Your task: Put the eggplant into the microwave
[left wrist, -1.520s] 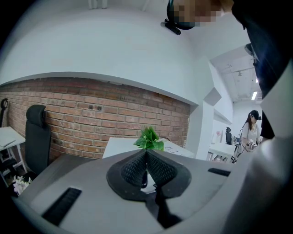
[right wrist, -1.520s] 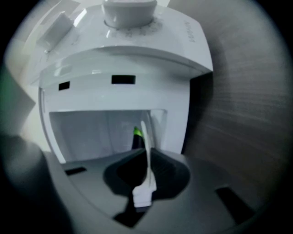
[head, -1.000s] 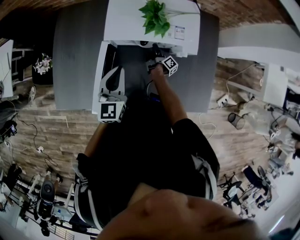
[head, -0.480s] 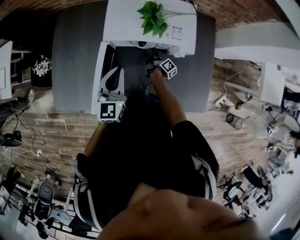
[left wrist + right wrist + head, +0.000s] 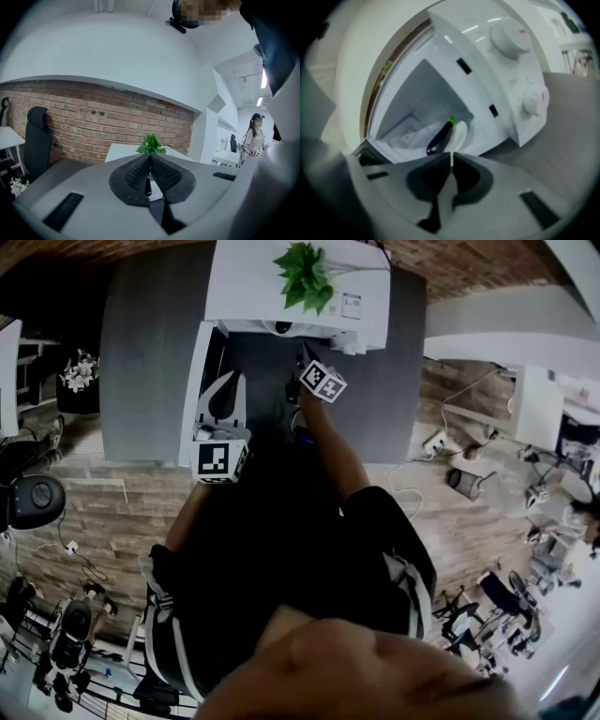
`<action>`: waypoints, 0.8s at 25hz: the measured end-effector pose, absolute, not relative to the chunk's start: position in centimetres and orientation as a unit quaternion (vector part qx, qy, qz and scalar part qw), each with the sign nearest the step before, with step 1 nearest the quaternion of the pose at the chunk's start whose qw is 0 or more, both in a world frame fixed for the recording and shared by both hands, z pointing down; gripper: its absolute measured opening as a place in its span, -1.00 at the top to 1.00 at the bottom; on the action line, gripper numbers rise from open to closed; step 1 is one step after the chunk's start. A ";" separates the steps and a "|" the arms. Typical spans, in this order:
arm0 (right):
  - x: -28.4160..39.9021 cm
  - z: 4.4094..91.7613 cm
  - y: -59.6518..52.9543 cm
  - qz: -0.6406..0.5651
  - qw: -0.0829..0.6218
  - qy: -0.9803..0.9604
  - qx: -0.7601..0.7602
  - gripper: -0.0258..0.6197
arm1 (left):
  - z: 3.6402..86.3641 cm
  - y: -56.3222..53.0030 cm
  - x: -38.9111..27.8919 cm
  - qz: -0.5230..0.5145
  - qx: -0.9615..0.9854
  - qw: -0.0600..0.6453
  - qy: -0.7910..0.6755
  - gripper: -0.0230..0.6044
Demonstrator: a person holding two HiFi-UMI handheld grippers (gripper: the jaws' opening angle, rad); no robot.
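Most of the job looks done: the eggplant [image 5: 440, 137] lies inside the open microwave [image 5: 511, 79], with the right hand-held gripper [image 5: 451, 158] closed and empty just outside it and the left hand-held gripper [image 5: 150, 158] also closed.

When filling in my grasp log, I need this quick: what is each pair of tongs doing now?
Left tongs: closed, empty.
Right tongs: closed, empty; eggplant lies in the microwave.

Dark purple eggplant [image 5: 439, 138], green stem; white microwave [image 5: 506, 79]; grey table [image 5: 141, 352].
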State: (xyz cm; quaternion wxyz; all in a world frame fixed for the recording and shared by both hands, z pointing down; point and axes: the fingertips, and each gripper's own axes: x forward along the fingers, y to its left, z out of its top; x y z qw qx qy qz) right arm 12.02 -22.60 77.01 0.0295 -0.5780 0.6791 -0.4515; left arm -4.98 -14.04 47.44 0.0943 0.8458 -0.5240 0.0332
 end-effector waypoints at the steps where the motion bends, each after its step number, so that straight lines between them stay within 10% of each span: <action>1: 11.8 77.1 -22.4 -0.429 -0.011 0.691 -0.582 0.80 | 47.5 -14.1 -5.0 0.033 0.846 0.096 -0.524 0.81; 7: 9.8 76.5 -22.5 -0.339 -0.152 0.728 -0.577 0.81 | 47.8 -14.4 -5.2 0.033 0.845 0.100 -0.524 0.81; 20: 8.6 78.4 -23.6 -0.344 -0.191 0.726 -0.565 0.81 | 48.5 -15.3 -5.4 0.033 0.845 0.106 -0.524 0.81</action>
